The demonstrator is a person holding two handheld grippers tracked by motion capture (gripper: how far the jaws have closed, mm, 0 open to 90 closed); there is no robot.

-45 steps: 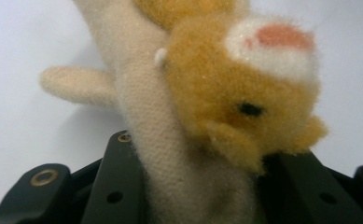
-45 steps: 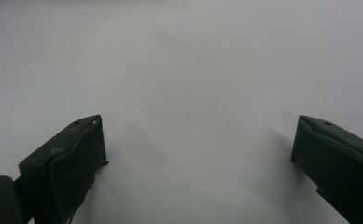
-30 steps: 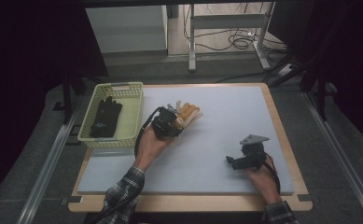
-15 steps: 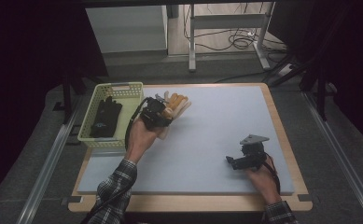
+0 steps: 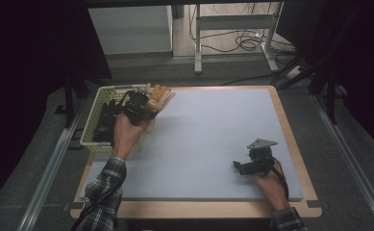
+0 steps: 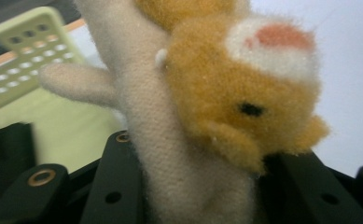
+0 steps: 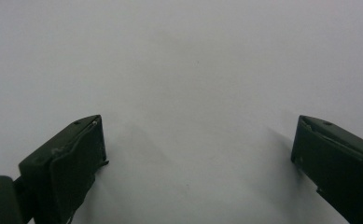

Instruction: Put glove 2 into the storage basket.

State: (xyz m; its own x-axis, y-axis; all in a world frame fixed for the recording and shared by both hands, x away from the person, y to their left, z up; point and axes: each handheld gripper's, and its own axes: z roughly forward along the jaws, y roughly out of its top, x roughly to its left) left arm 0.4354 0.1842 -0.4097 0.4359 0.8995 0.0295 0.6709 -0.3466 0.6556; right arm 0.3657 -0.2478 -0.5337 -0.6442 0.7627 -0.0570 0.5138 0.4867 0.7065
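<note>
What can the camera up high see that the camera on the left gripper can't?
High view alone: the whole table, the right gripper resting open on it, and dark things lying in the basket. Left gripper view alone: the plush toy's face close up, with a black eye and pink patch, squeezed between the black fingers. Both share the toy held by the left gripper, and the yellow-green basket beside it.

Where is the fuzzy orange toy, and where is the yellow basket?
Fuzzy orange-and-cream plush toy (image 6: pixel 226 93), left gripper view, on its orange fur.
Pale yellow-green perforated plastic basket (image 5: pixel 94 111), high view, on its left wall.
</note>
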